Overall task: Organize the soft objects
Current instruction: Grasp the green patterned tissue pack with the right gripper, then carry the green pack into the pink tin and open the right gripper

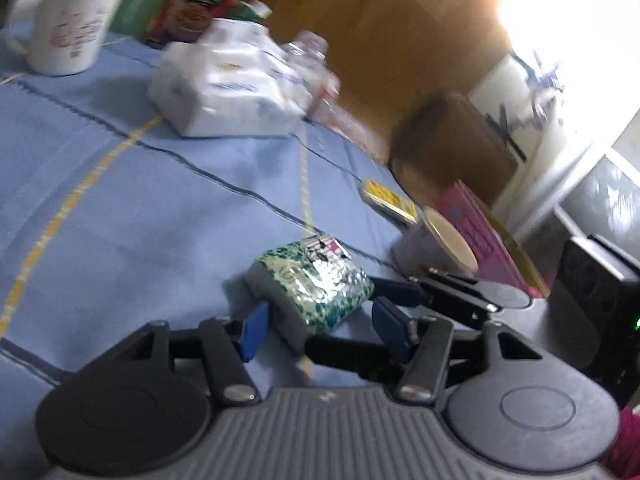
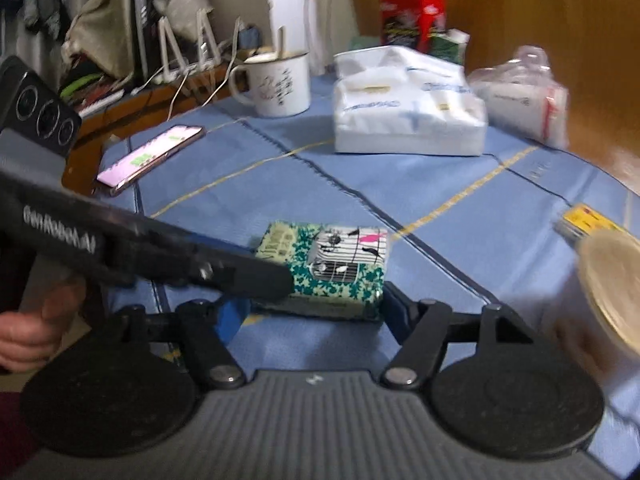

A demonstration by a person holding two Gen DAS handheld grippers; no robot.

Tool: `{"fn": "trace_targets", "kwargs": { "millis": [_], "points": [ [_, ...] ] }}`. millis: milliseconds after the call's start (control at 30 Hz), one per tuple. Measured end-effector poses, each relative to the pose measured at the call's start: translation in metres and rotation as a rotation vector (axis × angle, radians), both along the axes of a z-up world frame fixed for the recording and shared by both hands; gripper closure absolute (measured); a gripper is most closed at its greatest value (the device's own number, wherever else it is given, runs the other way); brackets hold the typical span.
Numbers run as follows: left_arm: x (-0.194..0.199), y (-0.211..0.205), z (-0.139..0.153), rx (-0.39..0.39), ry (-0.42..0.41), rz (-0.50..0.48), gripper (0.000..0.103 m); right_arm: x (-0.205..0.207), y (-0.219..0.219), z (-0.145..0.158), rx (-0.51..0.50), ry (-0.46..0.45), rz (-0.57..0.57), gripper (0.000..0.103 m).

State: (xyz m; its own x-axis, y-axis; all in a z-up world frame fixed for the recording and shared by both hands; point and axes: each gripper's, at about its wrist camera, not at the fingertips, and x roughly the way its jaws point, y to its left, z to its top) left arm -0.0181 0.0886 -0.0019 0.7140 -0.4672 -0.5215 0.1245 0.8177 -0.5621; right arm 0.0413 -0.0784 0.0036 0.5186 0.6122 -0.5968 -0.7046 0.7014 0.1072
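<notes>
The left gripper (image 1: 316,328) and the right gripper (image 2: 308,312) both stand released, jaws straddling the green patterned tissue pack (image 2: 324,268), pads not visibly pressing. The pack lies flat on the blue tablecloth (image 2: 460,248) near its front edge. The left tool's arm reads roughly "GenRobot.AI". Farther back lie a phone (image 2: 150,158), an enamel mug (image 2: 276,84) and a white tissue bundle (image 2: 408,108) with illegible blue print.

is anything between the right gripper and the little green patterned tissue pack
Partly. The green patterned tissue pack lies on the blue cloth between the right gripper's open fingers, but the left gripper reaches in across its left side, over the right gripper's left finger.
</notes>
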Motion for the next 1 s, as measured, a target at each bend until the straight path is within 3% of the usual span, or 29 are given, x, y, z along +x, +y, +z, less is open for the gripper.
{"fn": "trace_targets", "kwargs": {
  "millis": [200,367,500,600,733,833,900,1000],
  "points": [
    [0.012,-0.072,0.003,0.038,0.025,-0.235,0.047,-0.05,-0.061,-0.007,-0.012,-0.07,-0.161,0.031],
    [0.031,-0.163,0.012,0.118,0.005,-0.484,0.047,-0.09,-0.136,-0.011,0.06,-0.089,-0.405,0.032],
    [0.052,-0.225,0.034,0.148,-0.066,-0.599,0.047,-0.11,-0.176,0.002,0.051,-0.221,-0.564,0.032],
    [0.069,-0.273,0.059,0.178,-0.176,-0.646,0.047,-0.109,-0.206,0.019,0.042,-0.319,-0.672,0.032],
    [0.096,-0.33,0.079,0.188,-0.246,-0.661,0.047,-0.089,-0.255,0.033,0.054,-0.39,-0.78,0.032],
    [0.115,-0.367,0.083,0.192,-0.237,-0.655,0.043,-0.072,-0.293,0.034,0.1,-0.352,-0.828,0.032],
    [0.126,-0.381,0.082,0.196,-0.221,-0.652,0.033,-0.058,-0.317,0.033,0.147,-0.294,-0.844,0.032],
    [0.134,-0.395,0.079,0.208,-0.22,-0.618,0.028,-0.032,-0.349,0.03,0.186,-0.181,-0.891,0.032]
  ]
}}
